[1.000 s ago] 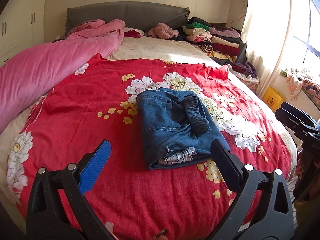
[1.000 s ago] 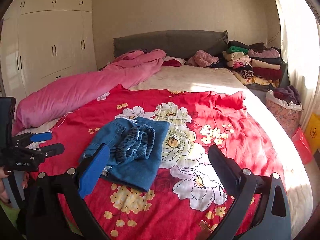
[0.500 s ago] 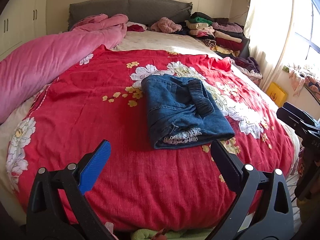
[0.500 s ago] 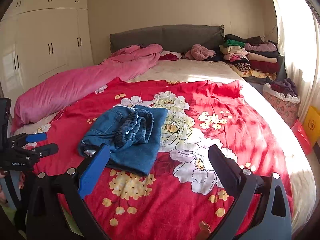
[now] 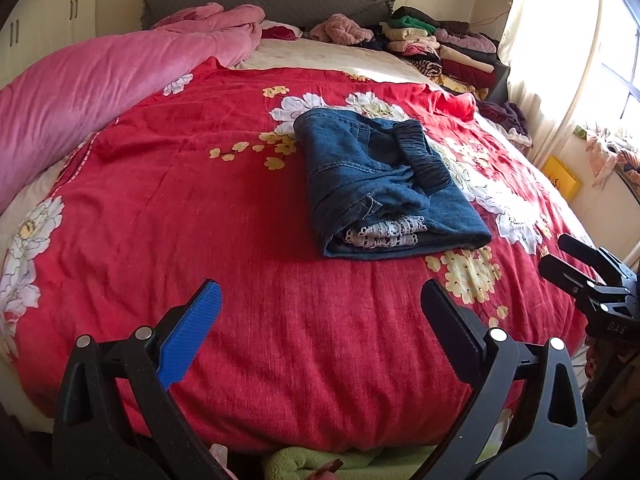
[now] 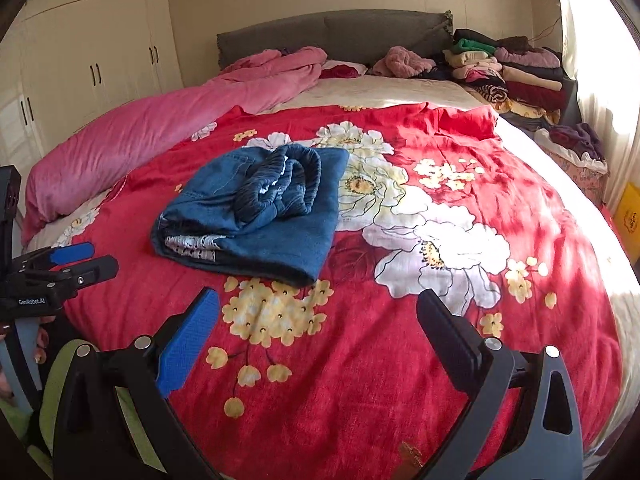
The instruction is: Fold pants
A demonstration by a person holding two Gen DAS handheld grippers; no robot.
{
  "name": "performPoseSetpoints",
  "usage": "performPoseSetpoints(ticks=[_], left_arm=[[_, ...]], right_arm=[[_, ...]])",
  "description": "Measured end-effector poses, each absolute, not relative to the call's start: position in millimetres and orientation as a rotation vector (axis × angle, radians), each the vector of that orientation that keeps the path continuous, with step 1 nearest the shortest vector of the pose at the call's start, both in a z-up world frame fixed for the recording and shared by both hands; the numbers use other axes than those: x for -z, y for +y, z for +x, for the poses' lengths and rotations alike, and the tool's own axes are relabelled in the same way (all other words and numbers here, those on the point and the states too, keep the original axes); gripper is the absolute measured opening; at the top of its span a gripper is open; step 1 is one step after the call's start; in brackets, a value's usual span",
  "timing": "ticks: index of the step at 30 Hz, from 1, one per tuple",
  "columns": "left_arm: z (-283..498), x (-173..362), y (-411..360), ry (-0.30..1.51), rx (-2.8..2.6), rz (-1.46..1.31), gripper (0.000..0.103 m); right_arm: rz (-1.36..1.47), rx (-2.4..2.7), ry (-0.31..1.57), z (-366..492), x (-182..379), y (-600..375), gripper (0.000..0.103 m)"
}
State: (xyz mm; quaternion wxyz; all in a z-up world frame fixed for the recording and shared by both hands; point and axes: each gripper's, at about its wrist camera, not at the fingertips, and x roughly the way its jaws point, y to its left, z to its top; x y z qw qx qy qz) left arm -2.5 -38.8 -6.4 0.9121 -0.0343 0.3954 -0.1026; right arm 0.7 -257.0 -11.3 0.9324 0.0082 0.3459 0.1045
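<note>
A bedroom bed (image 5: pixel 248 360) spread with a red floral blanket (image 5: pixel 200 208) fills both views, with a pink quilt (image 5: pixel 100 88) along its far side, a grey headboard (image 6: pixel 340 32) behind, and a stack of folded clothes (image 6: pixel 516 76) near the sunlit window.

The pants (image 5: pixel 380 184), blue denim, lie near the middle of the blanket as a compact rectangular bundle. Judging by that shape, the folding looks essentially finished. The dark elastic waistband (image 6: pixel 280 188) sits bunched on top, and a strip of pale lace trim (image 5: pixel 384 234) peeks from the open end facing the cameras, so the bundle is thick and slightly uneven rather than flat.

The left gripper (image 5: pixel 320 320) is held back at the foot of the bed, its jaws spread wide and empty. The right gripper (image 6: pixel 316 328) is likewise wide apart with nothing between its fingers, well clear of the denim.

If any tidying is left, it would be best done by pressing the raised waistband down and tucking the lace inside, pinching only the top layer so the lower folds are not dragged open. Otherwise the sound move is to keep both grippers away and leave the bundle alone.
</note>
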Motion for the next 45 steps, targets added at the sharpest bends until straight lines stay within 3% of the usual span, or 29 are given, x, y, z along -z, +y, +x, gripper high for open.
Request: performPoseSetpoints(ticks=[45], left_arm=[[0.1, 15.6, -38.5, 0.858, 0.182, -0.059, 0.094]], right_arm=[[0.010, -0.223, 0.716, 4.1, 11.5, -248.3, 0.098]])
